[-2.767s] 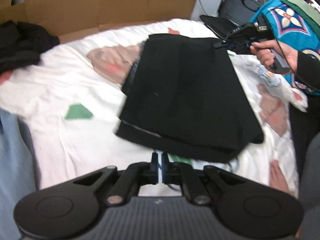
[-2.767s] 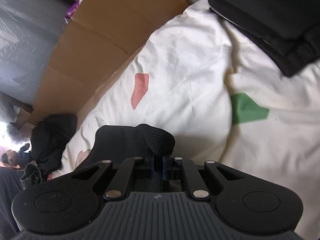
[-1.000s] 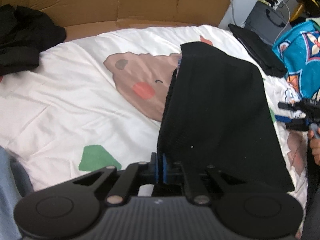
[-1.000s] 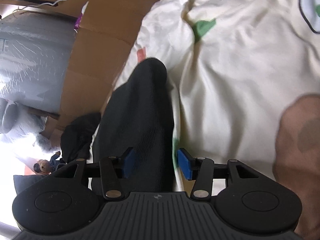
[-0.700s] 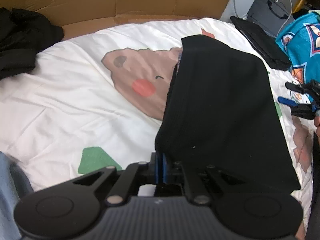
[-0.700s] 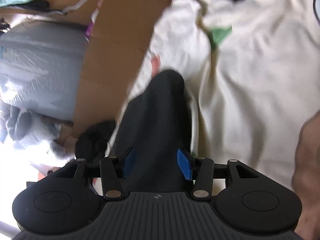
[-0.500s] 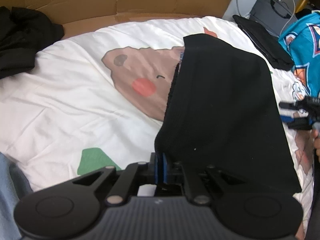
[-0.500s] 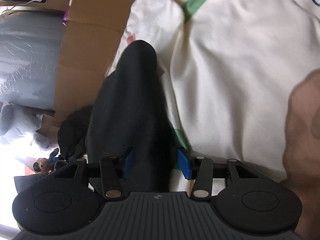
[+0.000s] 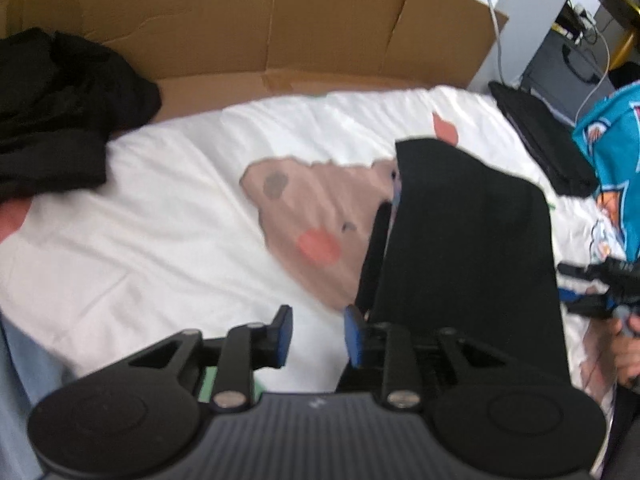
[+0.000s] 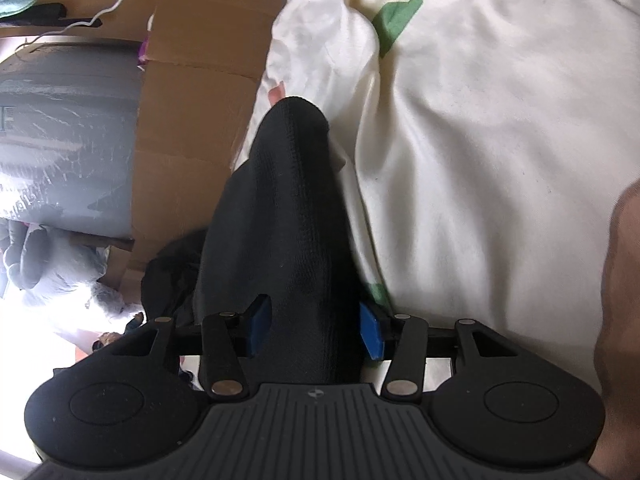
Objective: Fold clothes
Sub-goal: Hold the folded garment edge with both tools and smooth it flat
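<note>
- Black garment (image 9: 468, 248), folded into a long flat panel, lies on the bed (image 9: 168, 216), over the right part of the white bedspread and partly covering its brown bear print (image 9: 316, 216).
- From the right wrist view the same black garment (image 10: 288, 208) runs away from the camera as a narrow ridge, its far end rounded and resting on the cream cloth.
- Left tool (image 9: 318, 336) hangs over the near edge of the bed; its jaws are opening, and only white sheet shows between the blue pads (image 9: 285, 334). The garment's near corner sits just beside the right-hand pad, whether touching it I cannot tell.
- Right tool (image 10: 316, 330) has its blue pads (image 10: 370, 334) spread on either side of the garment's near end; the cloth fills the gap between them, and whether the pads press it I cannot tell.
- In the left view the right tool (image 9: 592, 286) appears at the garment's right edge, carried by a hand (image 9: 628, 348).
- A cardboard sheet (image 9: 256, 28) stands behind the bed.
- A heap of dark clothes (image 9: 60, 108) lies at the bed's far left corner.
- A teal patterned cloth (image 9: 616, 168) lies at the right edge.
- A green patch (image 10: 398, 18) marks the bedspread far from the right tool.
</note>
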The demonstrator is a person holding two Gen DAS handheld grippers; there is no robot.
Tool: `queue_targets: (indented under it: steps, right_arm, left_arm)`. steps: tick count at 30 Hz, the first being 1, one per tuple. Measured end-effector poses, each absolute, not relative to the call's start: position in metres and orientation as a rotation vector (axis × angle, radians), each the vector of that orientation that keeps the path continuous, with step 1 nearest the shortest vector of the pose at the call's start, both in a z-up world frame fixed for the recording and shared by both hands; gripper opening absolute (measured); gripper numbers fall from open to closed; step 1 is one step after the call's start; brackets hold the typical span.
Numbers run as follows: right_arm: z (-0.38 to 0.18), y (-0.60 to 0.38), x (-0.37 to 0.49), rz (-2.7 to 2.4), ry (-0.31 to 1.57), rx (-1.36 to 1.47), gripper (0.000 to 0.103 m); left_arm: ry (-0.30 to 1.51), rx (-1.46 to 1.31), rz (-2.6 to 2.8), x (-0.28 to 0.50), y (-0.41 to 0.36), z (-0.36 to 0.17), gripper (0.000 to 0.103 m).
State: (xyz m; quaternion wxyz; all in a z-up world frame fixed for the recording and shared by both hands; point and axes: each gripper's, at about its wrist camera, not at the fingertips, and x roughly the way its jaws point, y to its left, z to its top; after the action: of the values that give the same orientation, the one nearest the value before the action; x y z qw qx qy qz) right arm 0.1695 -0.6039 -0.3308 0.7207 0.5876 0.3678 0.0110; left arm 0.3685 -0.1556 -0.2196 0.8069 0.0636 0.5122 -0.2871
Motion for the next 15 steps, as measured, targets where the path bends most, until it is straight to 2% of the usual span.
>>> queue_targets:
  steps: [8, 10, 14, 15]
  right_arm:
    - [-0.336, -0.601, 0.173, 0.007, 0.825, 1.283, 0.044]
    - [-0.336, -0.600, 0.171, -0.004, 0.826, 1.285, 0.040]
    - [-0.344, -0.602, 0.167, -0.020, 0.829, 1.313, 0.024]
    - [-0.346, -0.603, 0.166, -0.023, 0.829, 1.322, 0.023]
  left_arm:
    - [1.103, 0.141, -0.676, 0.390, -0.193, -0.230, 0.036]
    - [1.117, 0.109, -0.696, 0.394, -0.200, -0.235, 0.045]
    - [1.142, 0.019, -0.759, 0.400, -0.217, -0.244, 0.049]
    - [1.143, 0.005, -0.773, 0.400, -0.222, -0.245, 0.054]
